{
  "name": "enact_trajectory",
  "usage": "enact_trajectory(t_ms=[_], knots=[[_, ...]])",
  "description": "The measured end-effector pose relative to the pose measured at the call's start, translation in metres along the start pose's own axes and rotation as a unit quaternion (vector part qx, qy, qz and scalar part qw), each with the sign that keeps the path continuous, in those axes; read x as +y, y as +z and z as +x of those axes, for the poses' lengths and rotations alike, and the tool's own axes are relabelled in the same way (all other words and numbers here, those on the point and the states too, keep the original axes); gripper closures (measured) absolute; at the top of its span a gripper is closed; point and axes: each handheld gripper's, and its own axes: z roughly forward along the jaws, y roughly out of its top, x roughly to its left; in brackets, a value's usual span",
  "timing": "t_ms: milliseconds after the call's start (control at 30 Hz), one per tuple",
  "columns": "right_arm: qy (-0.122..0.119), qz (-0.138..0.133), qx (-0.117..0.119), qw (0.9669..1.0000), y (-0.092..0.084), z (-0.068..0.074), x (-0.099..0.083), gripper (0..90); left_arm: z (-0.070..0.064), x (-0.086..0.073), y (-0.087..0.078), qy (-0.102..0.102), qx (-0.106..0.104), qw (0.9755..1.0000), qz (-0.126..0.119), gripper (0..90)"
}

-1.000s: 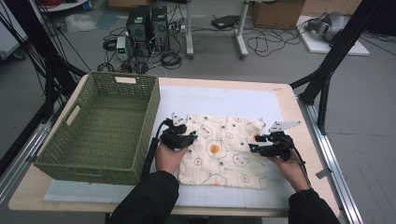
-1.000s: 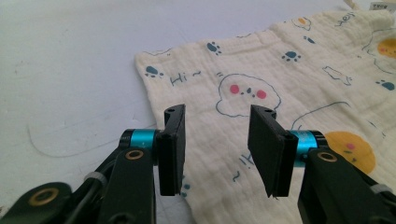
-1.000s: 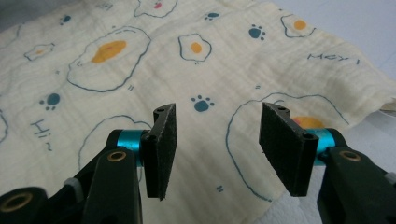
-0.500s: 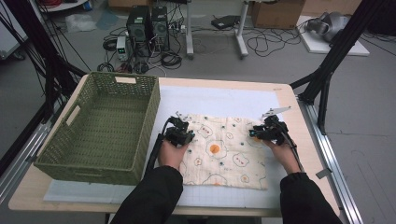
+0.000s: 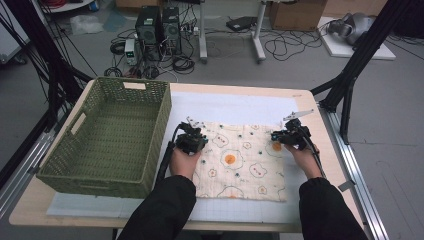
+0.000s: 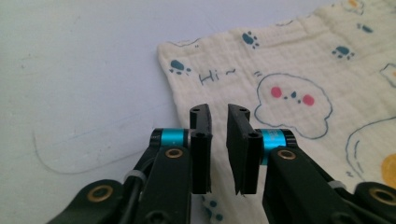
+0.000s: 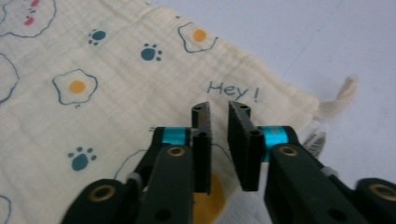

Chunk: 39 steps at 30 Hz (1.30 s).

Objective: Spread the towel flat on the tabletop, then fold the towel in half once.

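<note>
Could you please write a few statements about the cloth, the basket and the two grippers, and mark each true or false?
1. The cloth lies spread flat on the table. True.
2. The cloth lies inside the green basket. False: it lies on the table beside the basket, which looks empty.
3. The left gripper is over the cloth's edge nearest the basket. True.
4. The cloth is plain white. False: it is cream, printed with fried eggs, paw prints and the words "Hi" and "Hey!".
5. The right gripper hovers over the basket. False: it is at the cloth's far corner on the other side, near a small fabric loop.
</note>
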Motion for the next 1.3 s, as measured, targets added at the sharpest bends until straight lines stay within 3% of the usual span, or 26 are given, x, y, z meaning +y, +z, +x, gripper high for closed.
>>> enact_trajectory(t_ms=[67,233,367,667,867,933,1033,1167,1300], knots=[[0.020,-0.019,0.020,0.9994,-0.004,-0.003,-0.001,64.5,0.000,0.003,-0.001,0.006,-0.010,0.9999,0.003,72.4],[0.010,-0.024,0.032,0.9992,-0.012,-0.001,0.011,51.7,-0.002,0.018,-0.007,0.008,-0.014,0.9997,-0.021,66.2],[0.011,-0.030,0.031,0.9990,-0.018,-0.001,0.019,45.7,0.001,0.022,-0.008,0.006,-0.014,0.9997,-0.019,64.3],[0.022,-0.016,0.022,0.9994,-0.011,-0.006,0.007,43.5,0.011,0.014,0.004,0.014,0.010,0.9996,0.024,62.4],[0.029,-0.003,0.007,0.9996,-0.001,-0.007,-0.001,48.2,0.016,0.008,0.014,0.009,0.024,0.9983,0.052,61.0],[0.028,0.006,0.007,0.9996,0.003,-0.007,-0.002,50.8,0.014,0.007,0.016,0.013,0.026,0.9983,0.051,61.2],[0.015,0.013,-0.001,0.9998,0.009,-0.004,-0.004,55.3,0.012,0.007,0.017,0.011,0.023,0.9985,0.047,68.1],[0.004,0.017,-0.004,0.9998,0.010,0.000,-0.002,70.8,0.009,0.007,0.018,0.017,0.013,0.9987,0.045,84.1],[0.000,0.018,0.009,0.9998,0.011,0.003,-0.001,83.1,0.011,0.007,0.017,0.007,0.005,0.9989,0.046,87.3]])
